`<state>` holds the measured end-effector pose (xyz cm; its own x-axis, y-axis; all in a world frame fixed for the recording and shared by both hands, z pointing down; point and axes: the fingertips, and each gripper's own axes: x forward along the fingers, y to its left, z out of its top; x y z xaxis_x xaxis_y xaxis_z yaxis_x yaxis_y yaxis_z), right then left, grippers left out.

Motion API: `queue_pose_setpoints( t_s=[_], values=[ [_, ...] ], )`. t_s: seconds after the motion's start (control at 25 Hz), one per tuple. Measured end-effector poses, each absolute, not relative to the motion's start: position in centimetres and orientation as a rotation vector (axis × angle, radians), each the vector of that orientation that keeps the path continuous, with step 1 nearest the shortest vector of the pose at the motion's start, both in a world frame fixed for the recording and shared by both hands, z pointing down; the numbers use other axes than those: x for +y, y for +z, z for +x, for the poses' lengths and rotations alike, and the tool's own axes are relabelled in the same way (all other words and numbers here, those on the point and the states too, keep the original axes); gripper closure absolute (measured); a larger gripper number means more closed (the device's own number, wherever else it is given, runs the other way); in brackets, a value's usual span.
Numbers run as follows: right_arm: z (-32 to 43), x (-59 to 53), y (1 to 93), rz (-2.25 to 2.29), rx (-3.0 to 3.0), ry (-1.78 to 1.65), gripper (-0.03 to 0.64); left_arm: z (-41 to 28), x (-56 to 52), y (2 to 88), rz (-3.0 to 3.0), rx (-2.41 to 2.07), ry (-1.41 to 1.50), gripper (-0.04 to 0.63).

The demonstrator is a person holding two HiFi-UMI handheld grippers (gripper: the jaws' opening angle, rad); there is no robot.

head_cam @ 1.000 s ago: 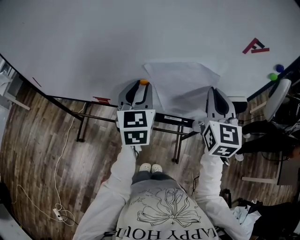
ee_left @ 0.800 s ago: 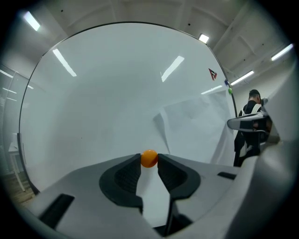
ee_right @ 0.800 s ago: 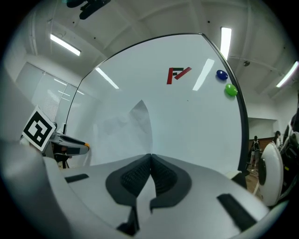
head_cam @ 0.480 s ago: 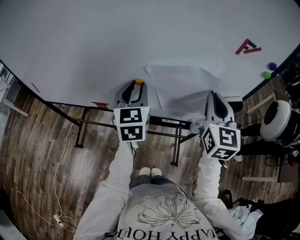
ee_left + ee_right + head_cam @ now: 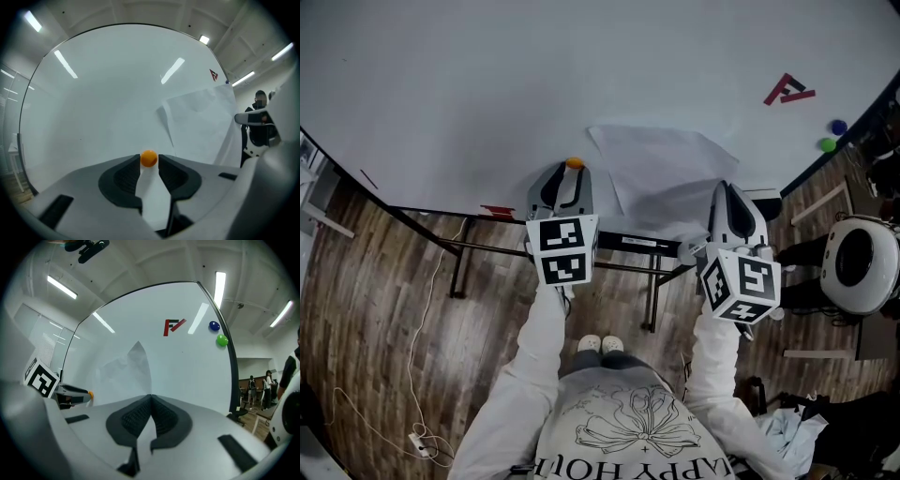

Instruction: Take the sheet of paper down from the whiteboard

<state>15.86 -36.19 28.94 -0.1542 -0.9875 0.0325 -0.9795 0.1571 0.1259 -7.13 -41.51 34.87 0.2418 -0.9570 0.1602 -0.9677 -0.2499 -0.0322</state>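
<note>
arms stretched level at the big whiteboard [image 5: 487, 84]: my left gripper [image 5: 149, 163], jaws opening, pinches a small orange round magnet [image 5: 149, 158]; my right gripper [image 5: 151, 398] is clamped on the white paper sheet [image 5: 661, 169].

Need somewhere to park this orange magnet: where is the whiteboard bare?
Bare: the whiteboard left of and above the sheet, and a strip between sheet and red mark. Crowded: the right edge, with the blue magnet and green magnet, and the lower middle, where the left gripper and right gripper flank the sheet.
</note>
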Motion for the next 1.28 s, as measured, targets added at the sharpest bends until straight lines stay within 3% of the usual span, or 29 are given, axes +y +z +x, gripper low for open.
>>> queue_pose_setpoints(
  t_s=[0.32, 0.6, 1.28],
  values=[
    [14.8, -35.0, 28.3, 1.988, -2.340, -0.116, 0.614, -8.2, -38.0, 31.8, 2.438, -1.914, 0.101, 0.485],
    [13.5, -33.4, 28.1, 1.981, -2.393, -0.088, 0.614, -9.3, -34.5, 29.1, 2.440, -1.937, -0.034, 0.538],
    [12.1, -30.6, 27.2, 1.969, -2.440, -0.097, 0.614, -9.6, -31.2, 28.3, 2.441, -1.936, -0.045, 0.552]
  ],
)
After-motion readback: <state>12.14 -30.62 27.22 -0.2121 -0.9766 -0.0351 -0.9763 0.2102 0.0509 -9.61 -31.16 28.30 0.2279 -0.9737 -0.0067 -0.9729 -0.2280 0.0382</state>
